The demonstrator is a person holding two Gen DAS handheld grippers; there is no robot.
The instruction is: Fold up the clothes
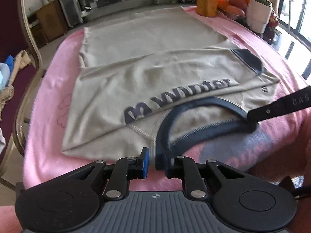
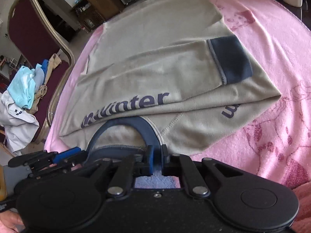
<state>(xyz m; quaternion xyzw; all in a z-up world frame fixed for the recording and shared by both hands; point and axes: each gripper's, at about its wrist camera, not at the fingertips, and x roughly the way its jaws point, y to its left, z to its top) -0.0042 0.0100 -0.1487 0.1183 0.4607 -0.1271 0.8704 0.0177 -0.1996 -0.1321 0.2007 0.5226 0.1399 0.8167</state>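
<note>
A beige fleece sweatshirt (image 1: 151, 81) with a navy collar (image 1: 194, 108) lies mid-frame on a pink blanket (image 2: 272, 77). The left gripper (image 1: 157, 161) and right gripper (image 2: 157, 155) each pinch the collar at bottom centre.

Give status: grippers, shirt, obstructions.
Left gripper shut on collar. Right gripper shut on collar too. Shirt sleeves folded in, flat on pink blanket. Nothing in the way.
</note>
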